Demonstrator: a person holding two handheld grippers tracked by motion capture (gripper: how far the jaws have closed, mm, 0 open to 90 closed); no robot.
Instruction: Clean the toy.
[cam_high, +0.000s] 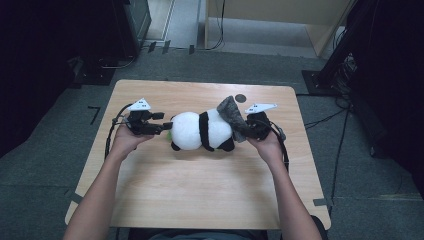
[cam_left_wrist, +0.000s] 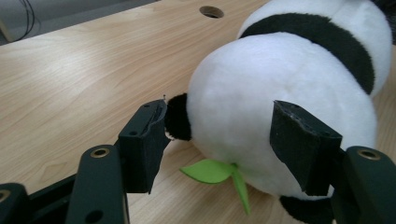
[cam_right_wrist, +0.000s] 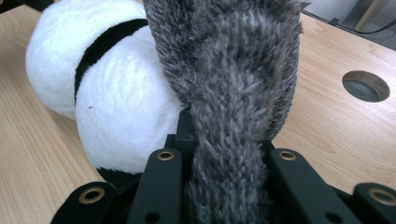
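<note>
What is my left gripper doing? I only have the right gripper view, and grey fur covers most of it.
Observer: The left gripper is open, its jaws either side of the panda toy's rounded white end.
Operator: Touching it?
Observer: In the left gripper view one jaw sits by a small black patch, the other overlaps the white plush; I cannot tell whether either makes contact.
Operator: Anything underneath?
Observer: A green leaf pokes out from under the panda onto the table.
Operator: And my side?
Observer: From above, your right gripper holds the grey fur piece draped over the panda.

Black-and-white plush panda (cam_high: 200, 131) lying sideways mid-table, shaggy grey cloth (cam_high: 231, 115) draped over one end
</note>
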